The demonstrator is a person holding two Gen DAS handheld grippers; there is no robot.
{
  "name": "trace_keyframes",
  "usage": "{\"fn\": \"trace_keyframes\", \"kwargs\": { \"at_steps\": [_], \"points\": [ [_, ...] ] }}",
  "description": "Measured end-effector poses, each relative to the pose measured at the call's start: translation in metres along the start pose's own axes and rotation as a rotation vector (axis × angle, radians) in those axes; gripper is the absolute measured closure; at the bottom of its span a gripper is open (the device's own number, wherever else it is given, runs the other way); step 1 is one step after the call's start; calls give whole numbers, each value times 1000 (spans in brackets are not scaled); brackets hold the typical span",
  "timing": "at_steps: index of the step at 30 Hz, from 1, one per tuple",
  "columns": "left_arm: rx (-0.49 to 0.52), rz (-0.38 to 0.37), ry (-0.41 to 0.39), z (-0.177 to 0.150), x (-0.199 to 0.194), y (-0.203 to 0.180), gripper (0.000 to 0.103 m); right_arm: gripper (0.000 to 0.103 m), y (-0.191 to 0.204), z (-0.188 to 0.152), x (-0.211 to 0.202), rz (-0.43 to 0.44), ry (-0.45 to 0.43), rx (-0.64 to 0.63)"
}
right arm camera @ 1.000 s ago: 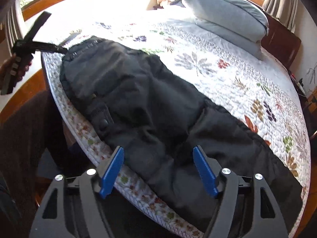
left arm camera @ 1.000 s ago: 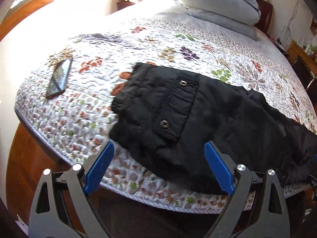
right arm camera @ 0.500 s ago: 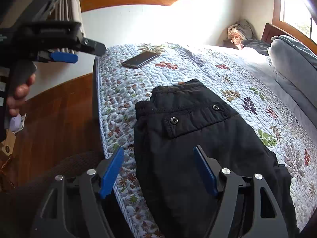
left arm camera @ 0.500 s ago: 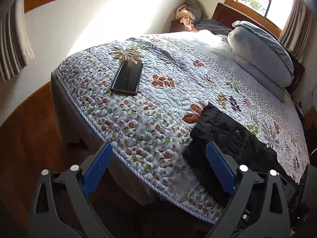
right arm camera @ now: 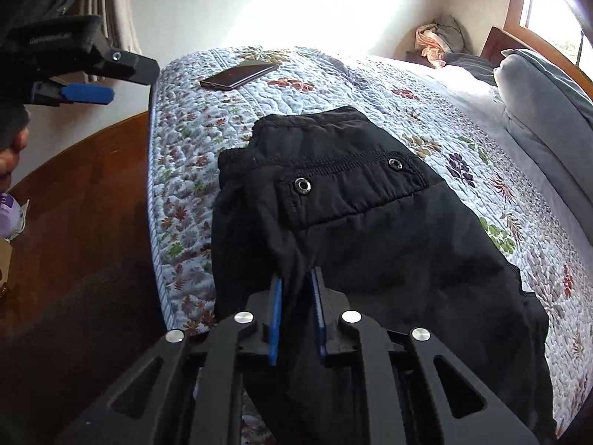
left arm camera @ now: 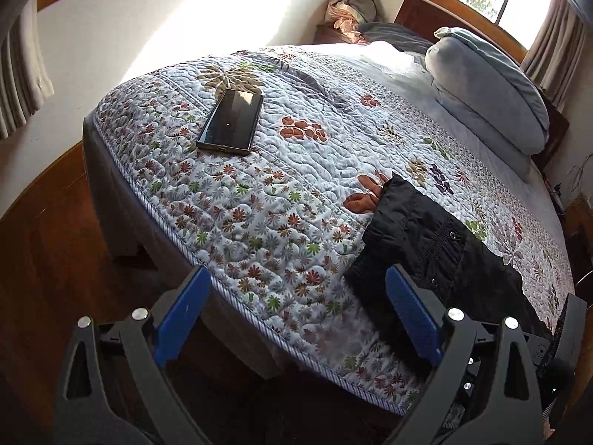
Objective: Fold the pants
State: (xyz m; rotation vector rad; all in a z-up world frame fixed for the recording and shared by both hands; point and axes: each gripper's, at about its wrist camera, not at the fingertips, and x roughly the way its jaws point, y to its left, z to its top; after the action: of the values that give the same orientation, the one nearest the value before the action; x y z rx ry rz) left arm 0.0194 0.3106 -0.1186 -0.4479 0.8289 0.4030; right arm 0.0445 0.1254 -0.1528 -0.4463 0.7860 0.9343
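Right gripper [right arm camera: 296, 315] is clamped on the near edge of the black pants [right arm camera: 352, 222] lying flat on the quilt [right arm camera: 370, 85], left gripper [left arm camera: 296, 315] hanging wide open off the bedside, so looks like the first fold's starting and the left probably needs its own grip on the waistband next, phone [left arm camera: 231, 120] lying further back.

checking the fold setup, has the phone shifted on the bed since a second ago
No. The phone lies beside the same brown leaf print on the quilt as before; only the camera view swung.

No readable text; embossed lettering on left claw [right arm camera: 85, 92] body illegible.
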Motion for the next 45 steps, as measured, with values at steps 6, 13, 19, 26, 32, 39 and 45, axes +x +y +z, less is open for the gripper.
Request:
{"fn": "trace_keyframes", "kwargs": {
  "at_steps": [6, 13, 19, 26, 32, 39, 45],
  "points": [
    [31, -7, 12, 0, 3, -15, 8, 100, 3, -11, -22, 129, -13, 23],
    [123, -48, 45, 3, 26, -63, 8, 102, 2, -33, -19, 196, 24, 53],
    [246, -56, 94, 2, 46, -118, 8, 69, -52, -68, -95, 194, -126, 311],
    [395, -79, 171, -38, 60, -177, 7, 50, -162, -233, -254, -258, -225, 794],
    [459, -24, 250, -71, 73, -199, 7, 39, -205, -436, -388, -657, -277, 1280],
    [444, 53, 284, -83, 67, -197, 7, 35, -201, -591, -435, -757, -362, 1673],
    [380, 74, 319, -87, 59, -194, 7, 46, -204, -616, -419, -607, -516, 1705]
  ]
}}
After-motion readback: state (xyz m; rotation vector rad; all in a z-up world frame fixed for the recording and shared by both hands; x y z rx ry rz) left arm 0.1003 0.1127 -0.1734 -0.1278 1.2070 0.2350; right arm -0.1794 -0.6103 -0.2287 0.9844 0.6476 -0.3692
